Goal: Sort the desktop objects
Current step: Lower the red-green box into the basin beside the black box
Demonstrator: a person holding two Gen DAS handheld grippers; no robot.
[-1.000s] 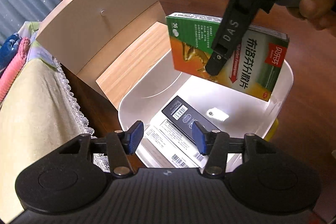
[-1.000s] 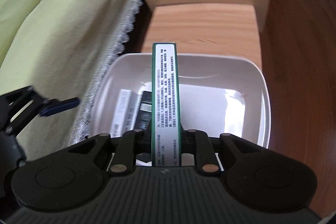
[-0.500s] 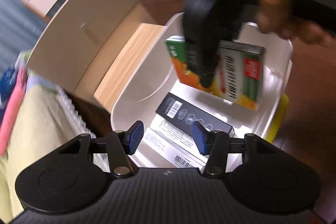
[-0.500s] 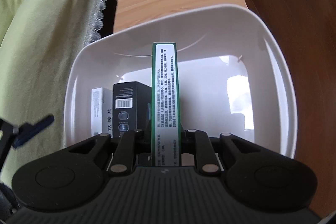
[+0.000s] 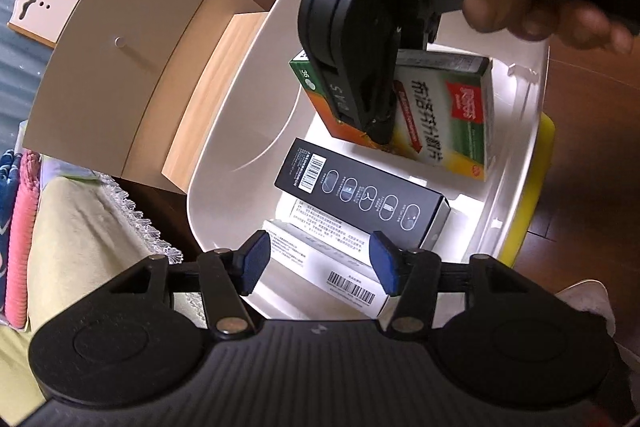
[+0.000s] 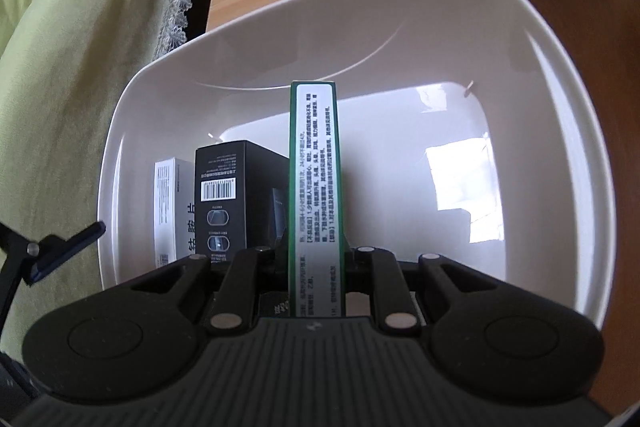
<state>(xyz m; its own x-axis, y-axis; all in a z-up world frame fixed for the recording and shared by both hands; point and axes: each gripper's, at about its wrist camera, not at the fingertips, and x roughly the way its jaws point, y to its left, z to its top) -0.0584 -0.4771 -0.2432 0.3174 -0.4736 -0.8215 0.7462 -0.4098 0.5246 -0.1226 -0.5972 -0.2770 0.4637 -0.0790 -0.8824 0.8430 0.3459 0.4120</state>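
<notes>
Medicine box — clamped edge-on (inside white bin) by right gripper.

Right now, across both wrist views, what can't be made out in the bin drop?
- Whether the green medicine box touches the white bin floor: the right gripper covers its lower edge in the left wrist view.
- White box under the black box: mostly covered; left gripper pads hide its ends.
- Yellow object beside the bin: hidden by the bin wall.
- Medicine box small print: too small, right wrist view.
</notes>
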